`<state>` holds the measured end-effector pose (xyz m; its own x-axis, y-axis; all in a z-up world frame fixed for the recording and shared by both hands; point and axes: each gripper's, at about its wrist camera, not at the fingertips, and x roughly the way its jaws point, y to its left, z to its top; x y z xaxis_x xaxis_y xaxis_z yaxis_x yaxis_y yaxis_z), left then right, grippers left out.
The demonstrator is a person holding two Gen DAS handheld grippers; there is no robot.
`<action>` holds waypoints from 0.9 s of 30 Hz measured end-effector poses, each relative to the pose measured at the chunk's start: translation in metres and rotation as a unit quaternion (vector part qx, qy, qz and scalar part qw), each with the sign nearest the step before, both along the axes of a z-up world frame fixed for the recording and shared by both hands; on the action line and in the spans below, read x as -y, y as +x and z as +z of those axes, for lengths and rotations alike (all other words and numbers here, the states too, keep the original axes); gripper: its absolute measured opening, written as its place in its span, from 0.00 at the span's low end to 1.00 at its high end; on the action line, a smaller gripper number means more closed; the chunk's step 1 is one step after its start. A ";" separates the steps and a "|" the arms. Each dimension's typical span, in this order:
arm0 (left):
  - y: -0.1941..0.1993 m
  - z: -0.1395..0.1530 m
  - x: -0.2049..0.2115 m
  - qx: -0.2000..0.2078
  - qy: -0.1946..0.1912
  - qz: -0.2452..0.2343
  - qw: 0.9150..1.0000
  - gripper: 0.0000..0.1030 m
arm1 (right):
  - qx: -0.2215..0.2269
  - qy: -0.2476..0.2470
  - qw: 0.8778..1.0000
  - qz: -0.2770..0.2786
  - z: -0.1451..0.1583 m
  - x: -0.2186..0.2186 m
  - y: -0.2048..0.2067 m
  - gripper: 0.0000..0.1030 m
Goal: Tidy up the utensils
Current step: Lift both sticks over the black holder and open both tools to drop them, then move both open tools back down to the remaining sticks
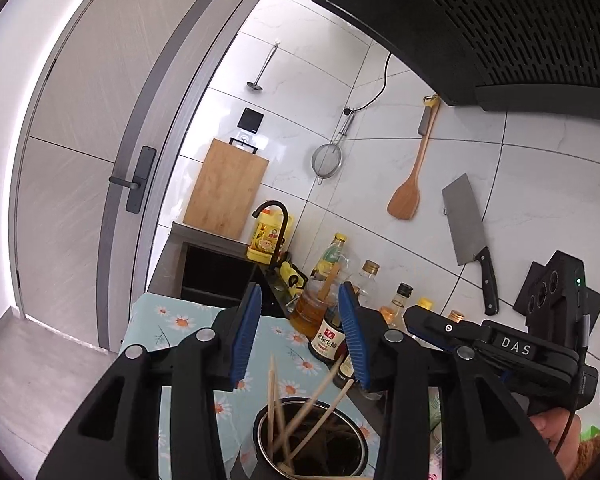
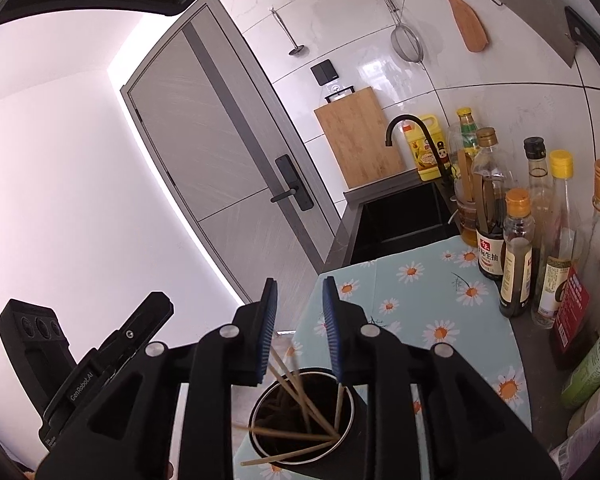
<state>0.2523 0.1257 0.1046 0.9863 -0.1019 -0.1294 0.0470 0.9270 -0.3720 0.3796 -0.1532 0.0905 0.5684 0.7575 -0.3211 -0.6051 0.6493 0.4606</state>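
The letters "DAS" stand in white on a small black tag on the right gripper [image 1: 512, 346], seen from the left wrist view. "GenRobot.AI" runs in pale letters along the black body of the left gripper [image 2: 85, 384], seen from the right wrist view. The dark soy sauce bottle [image 2: 491, 236] carries a white label with the red-and-black characters "生抽" (the smaller print below them is too fine to read). The labels on the other bottles and on the yellow jug [image 2: 427, 148] by the tap cannot be read.
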 end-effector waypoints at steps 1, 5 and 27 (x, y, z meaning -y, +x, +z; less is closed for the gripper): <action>-0.001 0.001 0.000 -0.003 0.006 0.003 1.000 0.38 | 0.001 0.001 1.000 0.000 0.002 0.001 -0.002 0.24; -0.009 0.004 -0.001 -0.008 0.013 0.012 1.000 0.45 | 0.002 0.007 1.000 -0.002 0.006 0.006 -0.010 0.34; -0.097 0.033 0.006 -0.056 0.027 -0.024 0.998 0.94 | -0.028 -0.063 0.998 0.005 0.022 0.037 -0.083 0.95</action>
<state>0.1555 0.1193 0.1380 0.9593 -0.1391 -0.2457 0.0533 0.9438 -0.3261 0.2968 -0.1902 0.1127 0.5390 0.7154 -0.4446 -0.5879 0.6976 0.4097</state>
